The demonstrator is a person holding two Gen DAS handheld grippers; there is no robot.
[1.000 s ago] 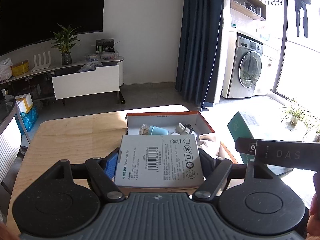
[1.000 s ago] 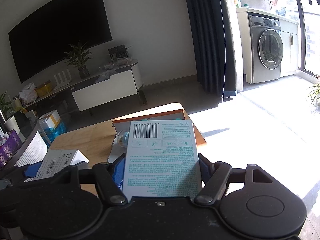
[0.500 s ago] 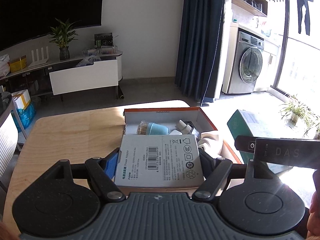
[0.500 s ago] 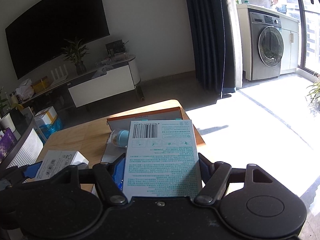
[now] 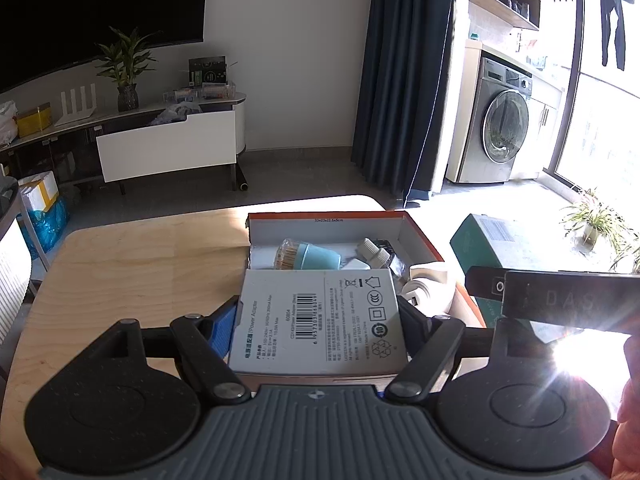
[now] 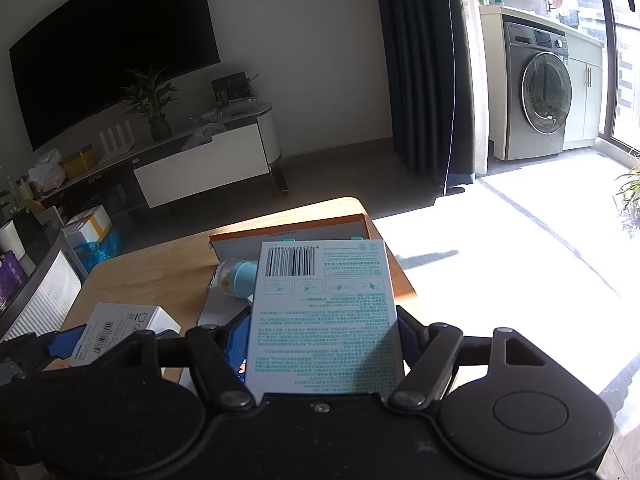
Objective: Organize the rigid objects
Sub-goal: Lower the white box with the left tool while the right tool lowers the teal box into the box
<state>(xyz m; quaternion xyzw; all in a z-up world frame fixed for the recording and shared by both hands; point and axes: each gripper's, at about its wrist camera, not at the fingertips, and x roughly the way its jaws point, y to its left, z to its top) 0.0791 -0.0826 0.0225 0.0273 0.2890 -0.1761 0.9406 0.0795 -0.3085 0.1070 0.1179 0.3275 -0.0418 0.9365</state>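
My left gripper (image 5: 318, 310) is shut on a white power adapter box (image 5: 316, 320), label up, held above the near end of an open orange-rimmed cardboard box (image 5: 420, 236) on the wooden table (image 5: 140, 264). Inside lie a blue toothpick holder (image 5: 316, 256), white caps (image 5: 372, 248) and a white roll (image 5: 428, 284). My right gripper (image 6: 322, 320) is shut on a flat white box with teal print (image 6: 324, 312), over the right side of the orange-rimmed box (image 6: 288, 232). In the right wrist view the left gripper's white box (image 6: 120, 326) shows at lower left.
The right gripper's dark body (image 5: 560, 300) and its box's green side (image 5: 480, 240) crowd the right of the left wrist view. A grey chair back (image 6: 44, 296) stands left of the table. Beyond are a TV console (image 5: 168, 144), curtain and washing machine (image 5: 504, 128).
The right gripper has drifted a little with its teal-printed box. The left wrist view now shows slightly more of the orange-rimmed box's inside. Both grips are unchanged.
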